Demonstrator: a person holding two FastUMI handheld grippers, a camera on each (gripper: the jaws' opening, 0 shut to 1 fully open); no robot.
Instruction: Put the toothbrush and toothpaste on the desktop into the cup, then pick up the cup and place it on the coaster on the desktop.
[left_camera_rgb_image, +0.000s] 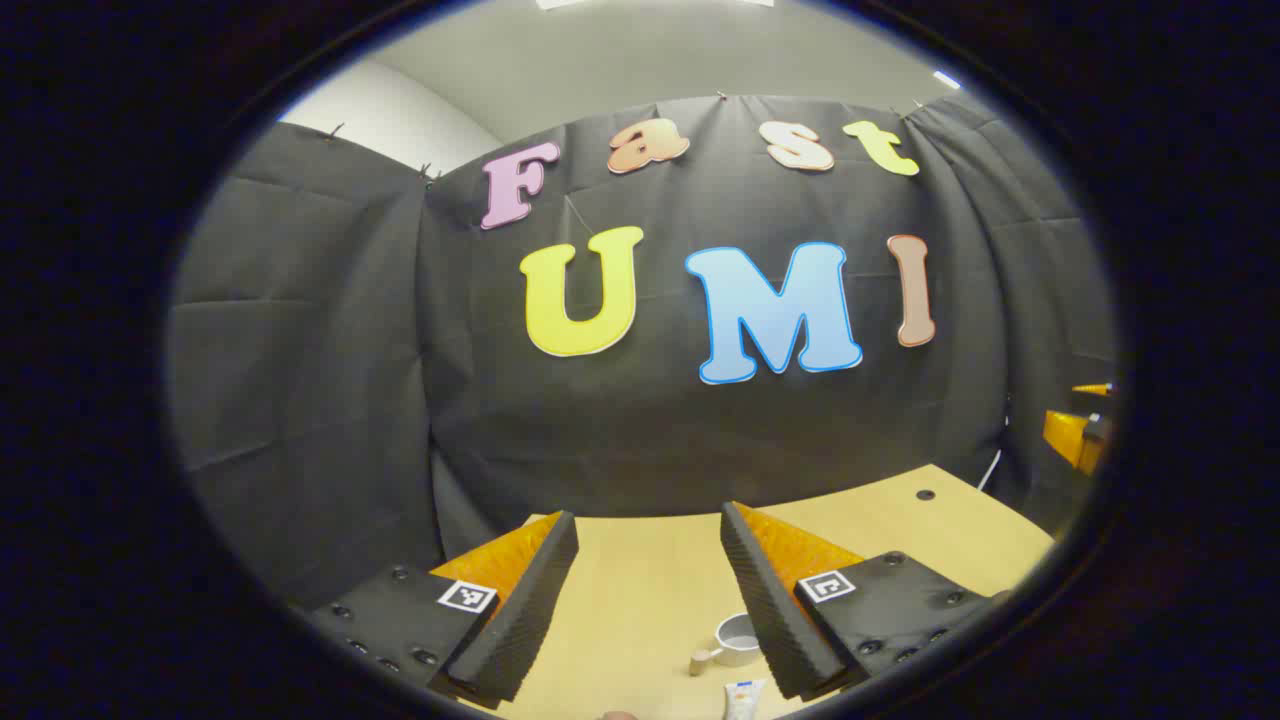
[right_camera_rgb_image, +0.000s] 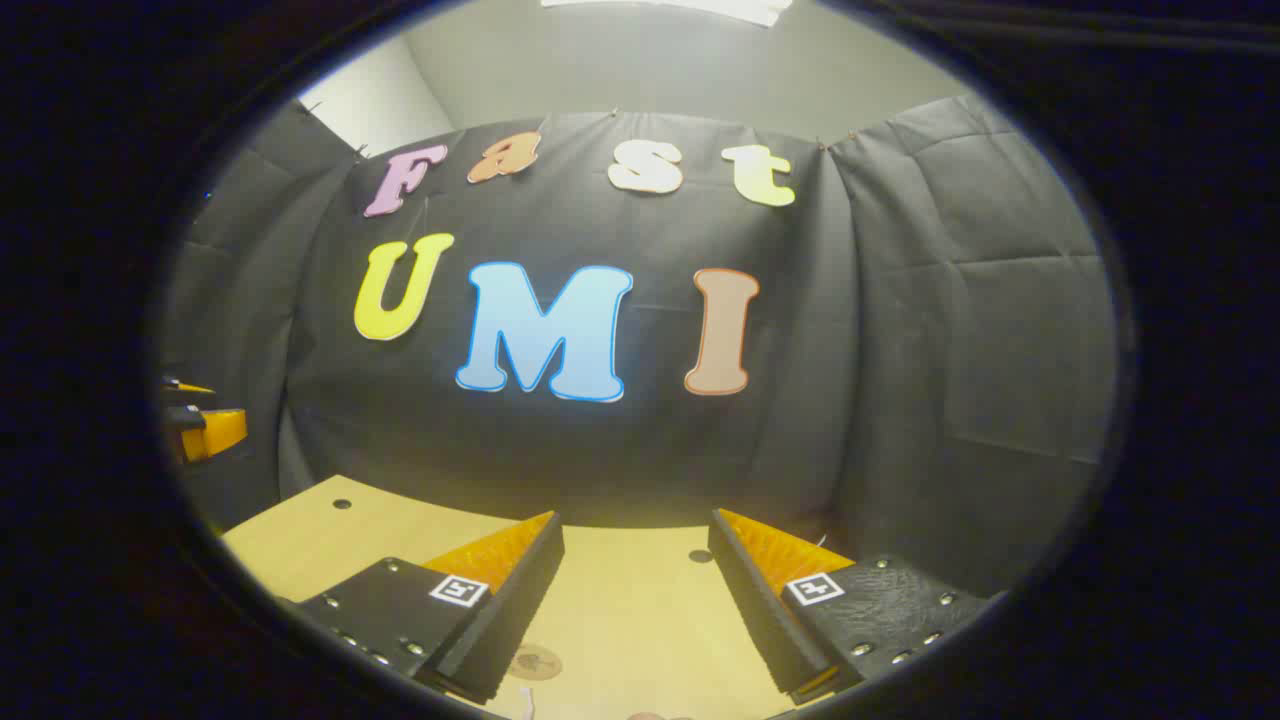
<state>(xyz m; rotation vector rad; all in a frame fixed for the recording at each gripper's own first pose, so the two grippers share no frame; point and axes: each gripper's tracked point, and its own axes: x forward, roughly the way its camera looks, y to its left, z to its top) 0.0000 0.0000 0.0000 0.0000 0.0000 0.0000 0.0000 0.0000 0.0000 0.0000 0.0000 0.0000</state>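
You're holding the left gripper (left_camera_rgb_image: 648, 600) high over the desk (left_camera_rgb_image: 650, 560), jaws spread wide and gripping nothing. Just below and between its fingers, the toothpaste (left_camera_rgb_image: 743, 697) is lying flat at the bottom edge, and a little farther off the cup (left_camera_rgb_image: 737, 638) is sitting upright and looks empty, with a small wooden piece (left_camera_rgb_image: 699, 662) touching its handle side. You're carrying the right gripper (right_camera_rgb_image: 635, 600) just as high, jaws wide apart and empty too. Under it the coaster (right_camera_rgb_image: 533, 662) is waiting bare on the desk. I can't make out the toothbrush. So, by my read, 0 of 3 steps are done: both items and the cup move are all ahead.
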